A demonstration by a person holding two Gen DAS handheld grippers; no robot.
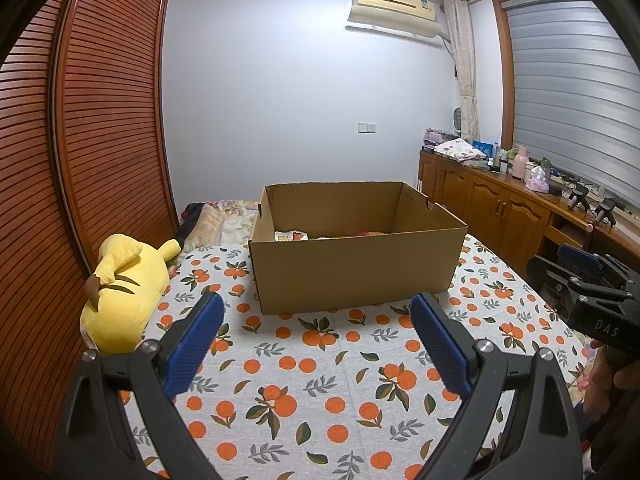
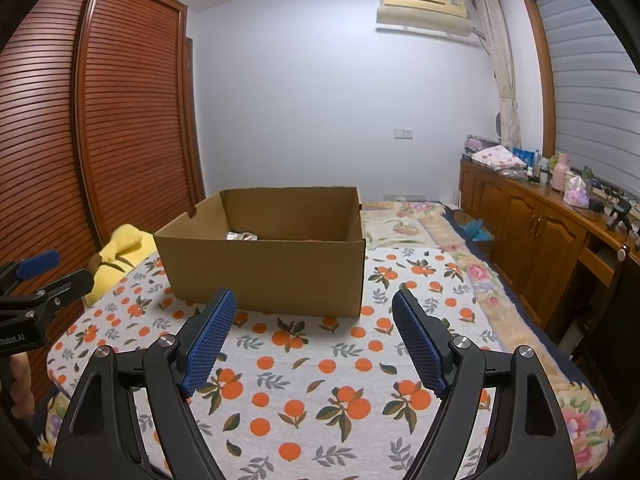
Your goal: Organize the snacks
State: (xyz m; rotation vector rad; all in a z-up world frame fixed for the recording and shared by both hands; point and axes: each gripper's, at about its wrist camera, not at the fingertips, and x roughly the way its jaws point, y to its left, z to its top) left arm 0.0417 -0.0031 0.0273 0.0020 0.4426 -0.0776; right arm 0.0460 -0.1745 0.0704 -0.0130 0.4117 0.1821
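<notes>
In your left wrist view, the cardboard box (image 1: 356, 248) sits on the orange-print cloth (image 1: 304, 376), long axis running left to right, top open. Your left claw (image 1: 316, 340) gapes wide, holding nothing. Snack packets (image 1: 292, 235) lie inside the box.

In your right wrist view, your right claw (image 2: 314, 338) spreads wide, empty, short of the box (image 2: 264, 256); a silvery packet (image 2: 241, 236) shows inside.

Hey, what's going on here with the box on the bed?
A person holds a claw in each hand over an orange-print cloth. The left claw and right claw are both open and empty, facing an open cardboard box. A few snack packets already lie inside. A yellow plush toy lies beside the box.
</notes>
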